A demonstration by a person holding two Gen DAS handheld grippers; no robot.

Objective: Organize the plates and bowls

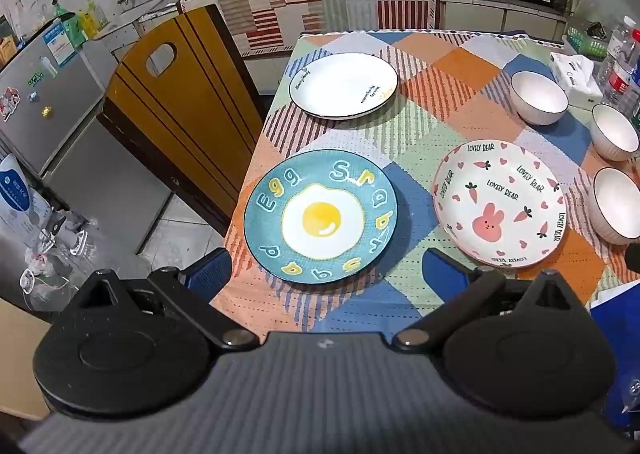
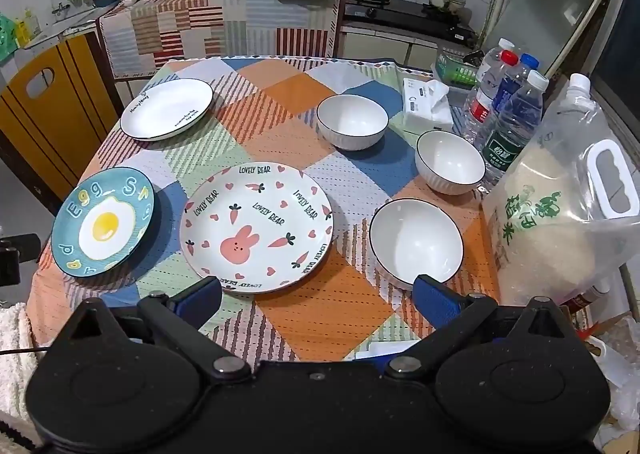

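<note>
Nothing is held yet: the left gripper (image 1: 326,274) and the right gripper (image 2: 318,296) are both spread wide and empty above the near edge of the table (image 2: 328,318), so the first pick is judged still to be made. Three plates lie apart — the egg plate (image 2: 105,222) at nine o'clock, the bunny plate (image 2: 256,226) at centre, the white plate (image 2: 166,108) at eleven o'clock — and three bowls (image 2: 416,244) run from one to four o'clock. A rim must be straddled next and clamped for stacking.
</note>
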